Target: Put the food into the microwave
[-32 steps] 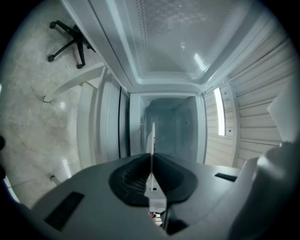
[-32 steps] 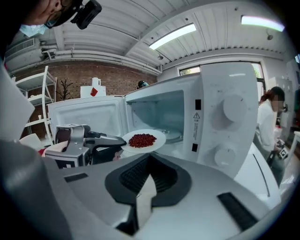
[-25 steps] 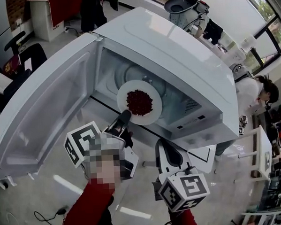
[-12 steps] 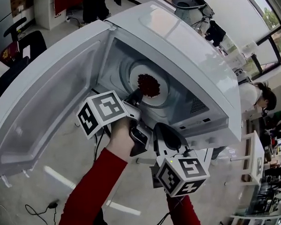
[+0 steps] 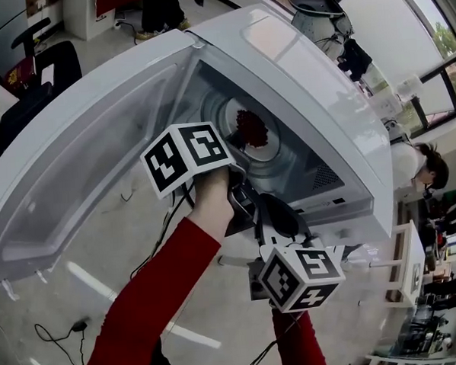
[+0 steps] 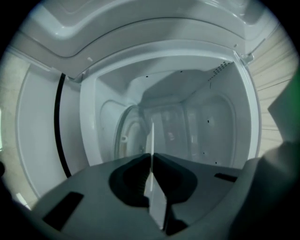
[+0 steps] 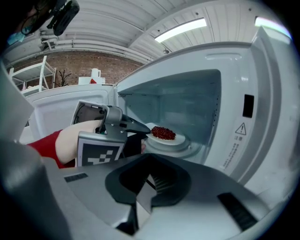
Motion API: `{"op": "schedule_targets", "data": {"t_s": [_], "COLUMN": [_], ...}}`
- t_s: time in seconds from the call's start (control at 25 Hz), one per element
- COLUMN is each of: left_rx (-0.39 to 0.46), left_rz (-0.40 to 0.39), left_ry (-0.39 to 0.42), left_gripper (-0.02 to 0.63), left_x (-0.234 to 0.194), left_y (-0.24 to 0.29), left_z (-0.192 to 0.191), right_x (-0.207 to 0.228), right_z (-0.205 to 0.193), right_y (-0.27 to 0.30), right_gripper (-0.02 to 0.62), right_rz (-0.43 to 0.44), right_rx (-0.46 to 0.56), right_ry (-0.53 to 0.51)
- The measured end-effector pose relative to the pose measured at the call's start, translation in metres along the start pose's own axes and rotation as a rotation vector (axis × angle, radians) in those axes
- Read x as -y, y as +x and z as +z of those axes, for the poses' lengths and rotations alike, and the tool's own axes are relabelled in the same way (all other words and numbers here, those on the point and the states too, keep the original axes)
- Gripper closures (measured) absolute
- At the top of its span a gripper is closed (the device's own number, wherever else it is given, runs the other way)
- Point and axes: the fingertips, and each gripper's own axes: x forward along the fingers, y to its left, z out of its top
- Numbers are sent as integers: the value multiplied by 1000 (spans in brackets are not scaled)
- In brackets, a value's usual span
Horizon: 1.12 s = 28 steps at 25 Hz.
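Food [image 7: 163,133] inside microwave [image 5: 307,82] with warning-triangle label [image 7: 240,128]

The marker cube [image 5: 187,156] hides the plate's [image 5: 274,148] near rim.

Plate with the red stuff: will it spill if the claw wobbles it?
Probably. The red food is a loose heap on a shallow plate, so a tilt could send bits rolling off. The plate looks stiff and smooth, and the left claw pinches only its rim, so it might slip or tilt.
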Motion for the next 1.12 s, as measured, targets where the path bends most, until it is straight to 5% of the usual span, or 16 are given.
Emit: {"op": "schedule_targets", "data": {"t_s": [0.88,1.12], "left_rx": [-62,-48], "left_rz": [192,249], "left_ry": [202,345], "left_gripper": [581,578], "left_x": [-5,-10], "left_y": [14,14], "left_z": [7,12], "right_x": [-2,-3], "right_z": [6,2], "right_y": [3,3], "right_gripper": [581,581], "right_rz": [-22,-31], "right_rx": [-17,-29], "right_ry": [-36,-40]}}
